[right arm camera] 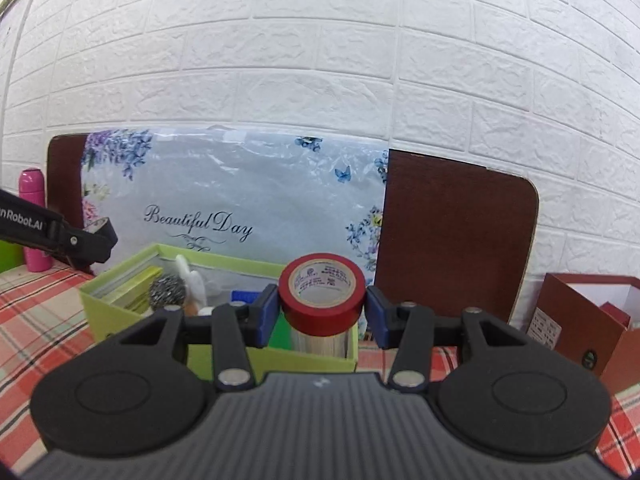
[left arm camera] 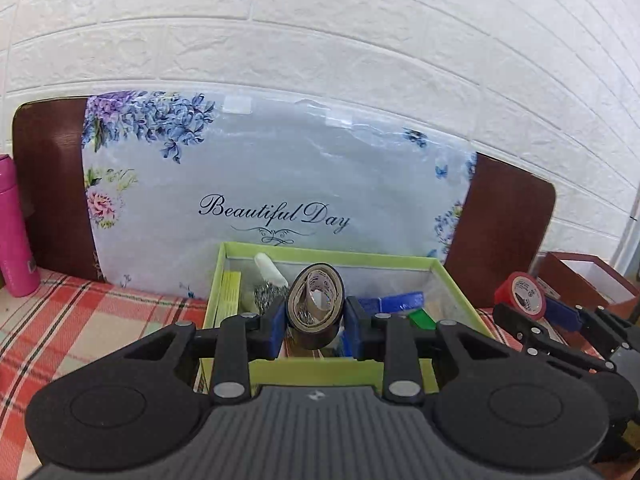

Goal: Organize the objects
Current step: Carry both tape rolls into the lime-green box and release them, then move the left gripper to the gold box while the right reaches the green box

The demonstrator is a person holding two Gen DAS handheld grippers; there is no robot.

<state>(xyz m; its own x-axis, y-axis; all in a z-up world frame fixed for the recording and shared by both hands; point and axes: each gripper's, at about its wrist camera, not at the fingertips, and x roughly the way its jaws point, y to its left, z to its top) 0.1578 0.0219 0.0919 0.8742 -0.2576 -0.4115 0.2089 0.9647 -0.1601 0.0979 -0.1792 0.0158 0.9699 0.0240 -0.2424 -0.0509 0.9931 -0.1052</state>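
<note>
Presently, both hand-held grippers carry tape above the checked tabletop [left arm camera: 60, 320]. The left hand-held gripper [left arm camera: 315, 326] is clamped narrow on a black tape roll [left arm camera: 316, 306], pads bearing on its outer rim; the roll stands on edge and is squeezed visibly oval, held over the near part of the green box [left arm camera: 320, 370]. The right hand-held gripper [right arm camera: 322, 312] grips a red tape roll [right arm camera: 322, 298] across its diameter, core opening tilted upward, above the box's right near corner.

Contents of the box: a steel scourer [right arm camera: 167, 290], a white item, blue and green pieces; their identity is not clear. A brown open box [right arm camera: 580, 320] stands at far right, a pink bottle [left arm camera: 14, 228] at far left.

Handling assessment: both rolls are judged light. The black roll yields under pressure, so its hold is secure but deforming; easing pressure would be prudent. The red roll appears stiffer, its vinyl face likely smooth. Gripping across the outer rim, as now, suits both.
</note>
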